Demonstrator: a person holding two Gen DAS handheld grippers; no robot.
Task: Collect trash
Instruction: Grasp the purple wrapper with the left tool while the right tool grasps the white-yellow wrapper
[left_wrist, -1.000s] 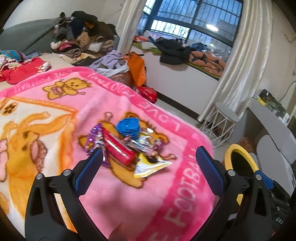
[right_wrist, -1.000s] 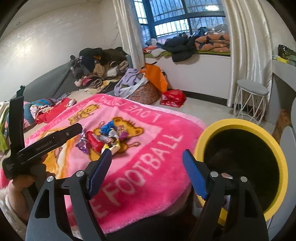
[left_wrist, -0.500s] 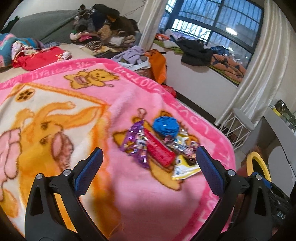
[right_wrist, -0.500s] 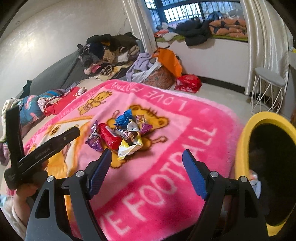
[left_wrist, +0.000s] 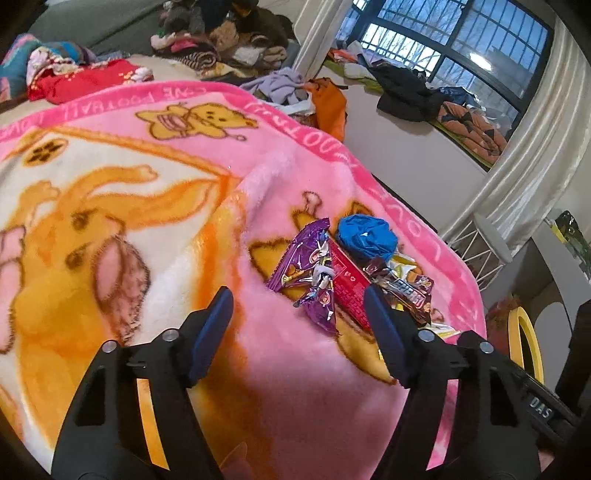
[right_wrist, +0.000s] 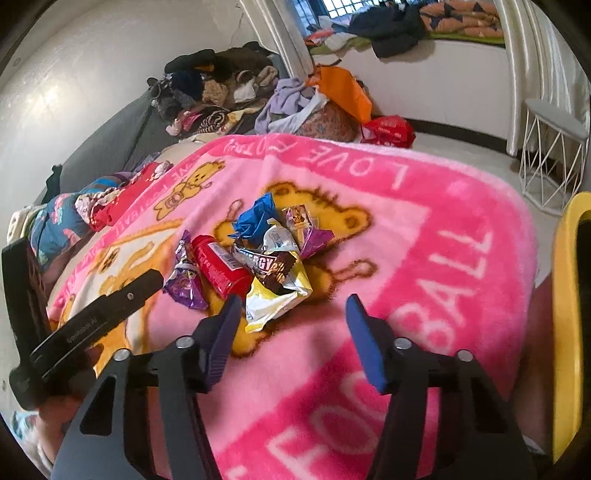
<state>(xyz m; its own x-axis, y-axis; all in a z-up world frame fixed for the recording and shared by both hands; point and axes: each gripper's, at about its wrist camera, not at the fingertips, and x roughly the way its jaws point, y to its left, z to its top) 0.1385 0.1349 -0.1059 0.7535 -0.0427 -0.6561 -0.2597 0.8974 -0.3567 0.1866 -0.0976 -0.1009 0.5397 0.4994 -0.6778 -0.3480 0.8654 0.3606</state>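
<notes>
Two grippers are held above a pink blanket (left_wrist: 295, 387) that carries a small heap of wrappers (right_wrist: 255, 258). Left gripper (left_wrist: 297, 328): jaws closing, still spread, nothing between the pads. A purple wrapper (left_wrist: 306, 266) lies just ahead of the gap and slightly toward the right finger. A red wrapper (left_wrist: 347, 288) lies beside it, its near end hidden behind the right fingertip. A crumpled blue wrapper (left_wrist: 365, 236) lies farther ahead, beyond the red one. A brown bar wrapper (left_wrist: 406, 288) lies ahead and to the right of the right finger.

Right gripper (right_wrist: 291, 325): jaws closing, still spread, no pad contact visible. A yellow-and-white wrapper (right_wrist: 277, 299) lies directly ahead of the left finger, its near edge close to that fingertip; whether it touches cannot be told. The rest of the heap lies beyond it, ahead and to the left. A yellow-rimmed bin (right_wrist: 565, 314) stands to the right of this gripper, past the blanket edge. The left gripper's black body appears at the left, near the purple wrapper.
</notes>
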